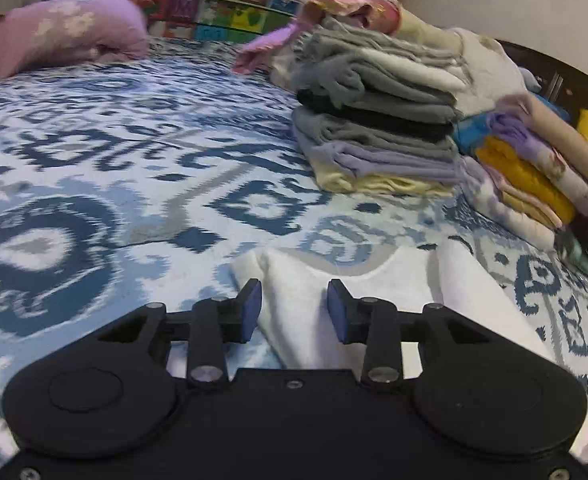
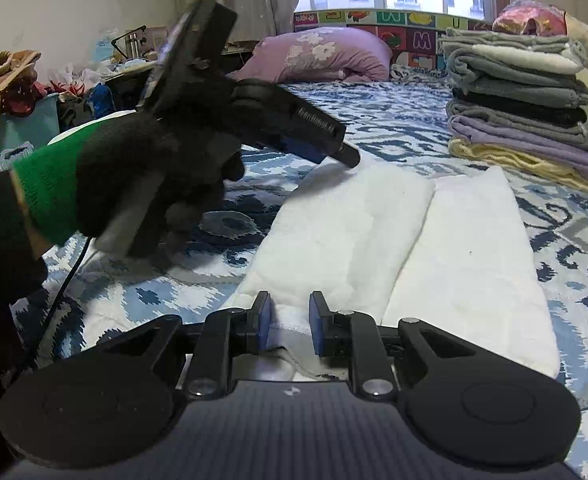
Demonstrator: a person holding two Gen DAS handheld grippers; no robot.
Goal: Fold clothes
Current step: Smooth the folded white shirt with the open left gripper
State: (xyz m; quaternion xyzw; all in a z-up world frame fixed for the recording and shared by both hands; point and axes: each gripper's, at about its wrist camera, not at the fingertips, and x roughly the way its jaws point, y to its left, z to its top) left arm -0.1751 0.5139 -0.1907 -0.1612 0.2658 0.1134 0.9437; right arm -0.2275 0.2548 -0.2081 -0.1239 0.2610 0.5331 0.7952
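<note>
Nearest the lens in both wrist views is a white garment (image 2: 414, 240), spread flat on the patterned bedspread (image 1: 93, 160) and already doubled lengthwise into two long panels with a crease running between them.

Taking that garment as the landmark: the right tongs (image 2: 289, 322) sit at its near hem, their blue pads narrowly apart with a fold of white cloth between them. Whether the pads truly press on it I cannot tell. The left tongs (image 1: 294, 310) hover over the garment's far left corner, blades spread and nothing pinched. From the right wrist camera they are seen held by a black-gloved hand (image 2: 153, 184) with a green cuff, their tip close to the cloth.

Beyond the garment, to its right, stands a stack of folded clothes (image 1: 378, 120) in grey, black, lilac and pale yellow. A second pile of coloured pieces (image 1: 534, 172) lies just beside that stack. A purple pillow (image 2: 326, 54) rests well beyond the garment, at the head of the bed.

My judgement: most of the laundry is done, and this piece is half-folded. It probably needs a crosswise fold, then a place on the stack.
</note>
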